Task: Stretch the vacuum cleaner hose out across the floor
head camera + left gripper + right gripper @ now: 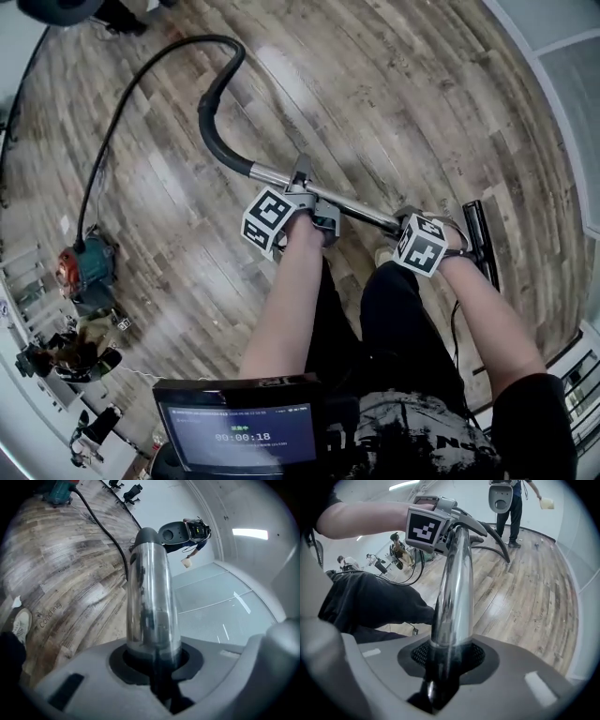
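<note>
Well, from overhead the left gripper [314,214] and right gripper [409,225] both hold the chrome wand [361,206], with the black hose [117,108] looping over the floor [394,94] to the canister [86,267]. The left gripper view shows jaws clamped on the slick tube, and the right gripper view shows the same. A hard pull might slip the wand or drag the canister.

The small screen [242,436] at the bottom of the head view shows the timer "00:00:18". The line above the timer is too small to read. In the left gripper view, the word "Coaching" [49,614] stands on a floor [70,573] plank, near a shoe. The white print on the dark shirt [422,441] cannot be read.
</note>
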Demonstrator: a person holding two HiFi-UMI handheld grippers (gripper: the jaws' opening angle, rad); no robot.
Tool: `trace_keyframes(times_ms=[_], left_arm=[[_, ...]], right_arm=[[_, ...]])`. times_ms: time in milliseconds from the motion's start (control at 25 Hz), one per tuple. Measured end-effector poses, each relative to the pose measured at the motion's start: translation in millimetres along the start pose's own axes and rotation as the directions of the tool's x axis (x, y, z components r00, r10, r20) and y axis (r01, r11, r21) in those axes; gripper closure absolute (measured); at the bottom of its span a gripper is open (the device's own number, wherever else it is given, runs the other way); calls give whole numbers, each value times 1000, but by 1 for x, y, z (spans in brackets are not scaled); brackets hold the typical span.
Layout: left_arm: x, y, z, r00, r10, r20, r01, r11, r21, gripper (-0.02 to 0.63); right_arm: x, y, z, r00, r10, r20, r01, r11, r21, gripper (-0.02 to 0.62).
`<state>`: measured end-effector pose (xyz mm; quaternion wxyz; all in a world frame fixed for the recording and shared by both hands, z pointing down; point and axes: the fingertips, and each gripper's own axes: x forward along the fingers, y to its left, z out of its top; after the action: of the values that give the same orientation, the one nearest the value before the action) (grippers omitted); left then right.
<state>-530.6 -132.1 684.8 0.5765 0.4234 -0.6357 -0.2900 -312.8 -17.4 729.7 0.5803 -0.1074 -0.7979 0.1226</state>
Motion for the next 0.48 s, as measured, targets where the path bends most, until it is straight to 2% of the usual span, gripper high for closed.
trace_keyframes(times_ms=[280, 480], left_arm=[[-52, -96, -32, 998, -5, -69, 6, 1000, 18, 543], [-69, -126, -26, 993, 1, -120, 0, 1000, 7, 541]], right_arm=[[-108, 46, -10, 999, -52, 7, 51, 998, 43, 463], [-145, 63, 7, 993, -117, 19, 116, 991, 74, 456]])
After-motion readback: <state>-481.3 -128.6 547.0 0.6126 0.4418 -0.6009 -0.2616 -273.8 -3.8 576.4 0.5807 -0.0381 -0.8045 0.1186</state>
